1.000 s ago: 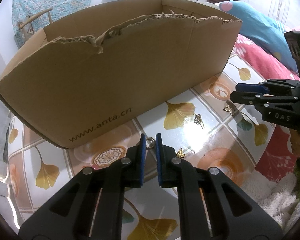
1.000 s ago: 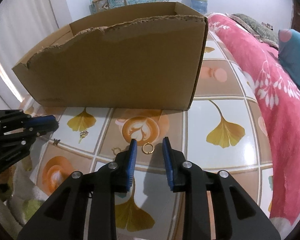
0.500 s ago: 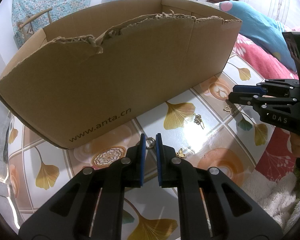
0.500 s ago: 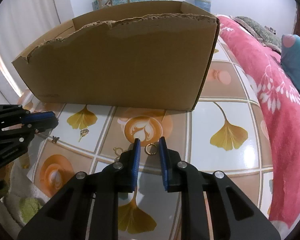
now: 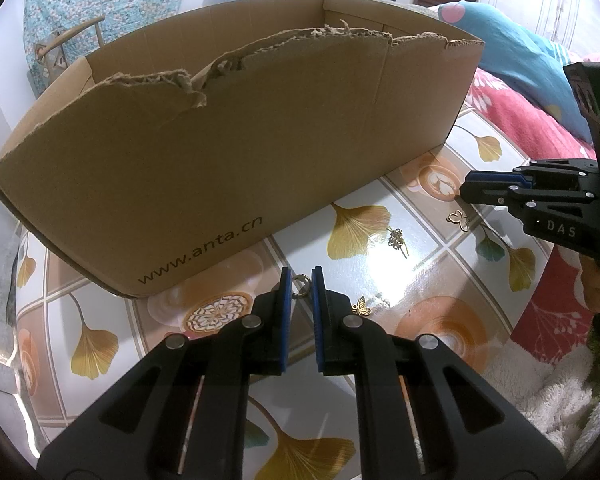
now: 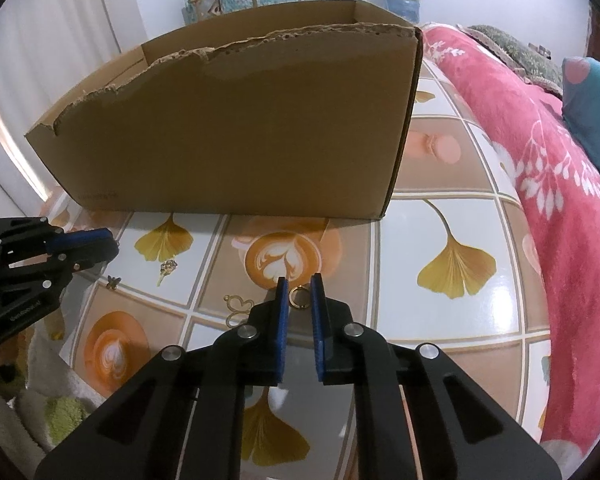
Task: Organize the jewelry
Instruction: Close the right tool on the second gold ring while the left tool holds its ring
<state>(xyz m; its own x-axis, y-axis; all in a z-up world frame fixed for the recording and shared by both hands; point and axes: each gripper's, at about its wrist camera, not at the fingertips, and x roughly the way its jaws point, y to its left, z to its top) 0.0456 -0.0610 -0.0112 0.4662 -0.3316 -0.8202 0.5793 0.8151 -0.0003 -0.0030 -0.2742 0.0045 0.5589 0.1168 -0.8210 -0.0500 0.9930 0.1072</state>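
Brown corrugated cardboard fills the back of both views: a long open box [image 5: 228, 152] with a torn top rim and a printed web address, standing on a glossy tabletop [image 5: 384, 280] patterned with ginkgo leaves and latte cups. All the jewelry lies on the strip of tabletop in front of the box's near wall.

The left gripper [image 5: 301, 282] points down at that strip, its 2 blue pads drawn close on either side of a small twisted ring [image 5: 301, 285] and seeming to pinch it. A gold butterfly charm [image 5: 362, 307] lies just beside its right finger, and a small gold cluster charm [image 5: 397, 239] sits further toward the box.

The right gripper [image 6: 299, 294] has just been closing its jaws, and a plain gold ring [image 6: 299, 295] now stands between its blue pads, nipped at the tips over the latte-cup tile. A gold wire butterfly outline [image 6: 238, 309] lies flat just beside its left finger.

Along the tabletop's right edge a pink floral blanket [image 6: 540, 168] is heaped, and a white fluffy cloth [image 5: 540, 392] lies by the near edge.
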